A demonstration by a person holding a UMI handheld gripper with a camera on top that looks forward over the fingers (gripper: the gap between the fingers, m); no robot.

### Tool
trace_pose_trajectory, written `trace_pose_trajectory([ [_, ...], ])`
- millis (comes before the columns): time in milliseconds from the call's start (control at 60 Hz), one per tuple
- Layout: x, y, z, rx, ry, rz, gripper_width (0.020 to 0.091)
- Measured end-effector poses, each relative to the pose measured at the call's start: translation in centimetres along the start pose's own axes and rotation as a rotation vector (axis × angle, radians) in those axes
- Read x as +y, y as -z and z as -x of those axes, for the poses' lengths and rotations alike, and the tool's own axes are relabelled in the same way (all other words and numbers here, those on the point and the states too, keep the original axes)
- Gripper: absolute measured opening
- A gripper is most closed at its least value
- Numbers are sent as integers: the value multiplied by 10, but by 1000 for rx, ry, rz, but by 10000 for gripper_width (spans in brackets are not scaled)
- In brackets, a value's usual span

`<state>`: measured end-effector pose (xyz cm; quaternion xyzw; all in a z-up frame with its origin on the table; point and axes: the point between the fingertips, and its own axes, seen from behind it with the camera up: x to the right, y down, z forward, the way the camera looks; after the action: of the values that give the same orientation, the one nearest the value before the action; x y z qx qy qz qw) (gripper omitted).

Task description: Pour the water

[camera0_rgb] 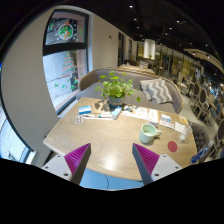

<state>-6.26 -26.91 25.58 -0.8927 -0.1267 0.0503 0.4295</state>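
Claw (112, 160) spread wide and holding nothing, its two pink pads (76, 157) raised above the near edge of a wooden worktop (105, 140). Beyond the fingers, towards the right one, a pale green mug (149, 131) standing upright, long axis vertical, mouth up; handle direction too small to tell. Just right of it and nearer, a small red disc (172, 146) lying flat. Farther back, books or papers (100, 113) spread beside a potted plant (116, 90) at the worktop's far edge. Behind that, a sofa with a patterned cushion (156, 91). Farthest left, a wall with posters (64, 50).
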Motion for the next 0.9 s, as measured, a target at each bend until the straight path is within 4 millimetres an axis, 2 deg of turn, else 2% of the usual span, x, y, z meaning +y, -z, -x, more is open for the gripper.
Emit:
trace_pose_trajectory([
  [33,2,-5,-4,11,-7,-1,854],
  [100,11,-2,-37,31,-23,4,854],
  [117,14,-8,-44,36,-27,2,854],
  [133,11,-2,-34,46,-35,7,852],
  [150,19,-4,-61,49,-36,6,852],
  [317,62,4,-170,124,-76,-2,855],
  [667,183,31,-449,301,-200,-26,851],
  [783,209,22,-518,318,-242,-30,853],
  [900,208,-1,-562,306,-252,-71,853],
])
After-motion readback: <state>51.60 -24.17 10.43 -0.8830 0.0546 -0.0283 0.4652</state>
